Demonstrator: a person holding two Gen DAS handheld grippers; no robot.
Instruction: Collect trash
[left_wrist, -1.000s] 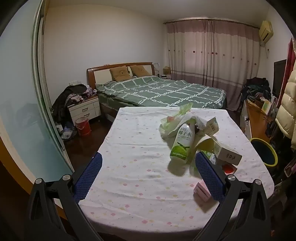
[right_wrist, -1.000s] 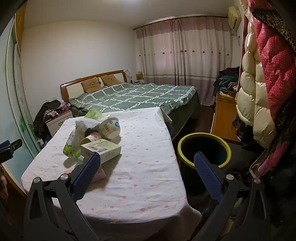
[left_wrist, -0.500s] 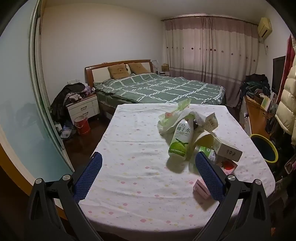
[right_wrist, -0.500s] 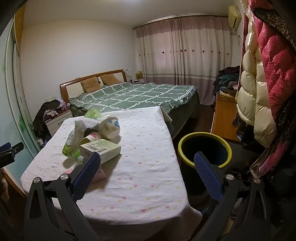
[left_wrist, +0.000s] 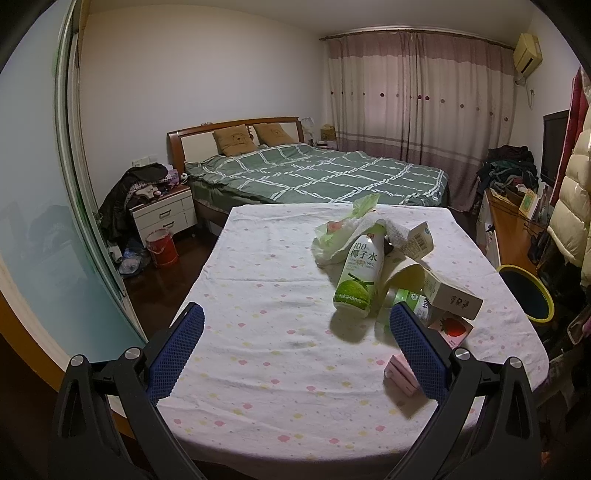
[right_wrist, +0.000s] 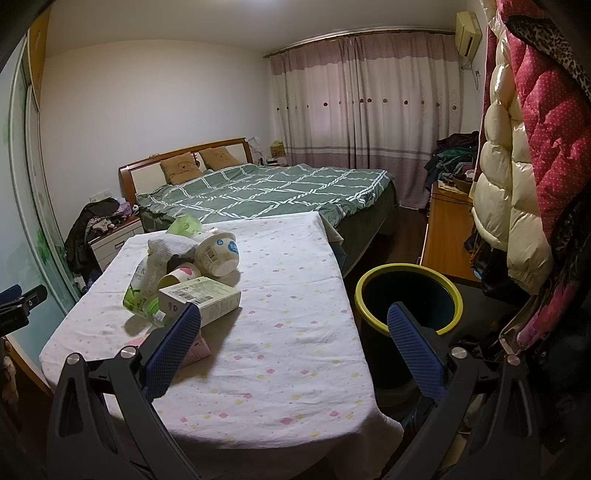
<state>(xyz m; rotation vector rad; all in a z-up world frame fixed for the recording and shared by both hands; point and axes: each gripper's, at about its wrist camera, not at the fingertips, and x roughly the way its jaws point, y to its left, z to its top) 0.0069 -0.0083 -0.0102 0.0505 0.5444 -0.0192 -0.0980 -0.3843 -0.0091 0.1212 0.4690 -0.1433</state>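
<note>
Both tools stand wide and empty, so by my reading the collecting has not begun and this is the approach. Just beyond the left tool, at its right finger, a small pink box lies on the bench; ahead sits the trash pile, led by a coconut-water bottle printed "100% 椰子水" and "245mL". The right tool hangs nearer the yellow-rimmed bin. Next move: close on one item squarely.
</note>
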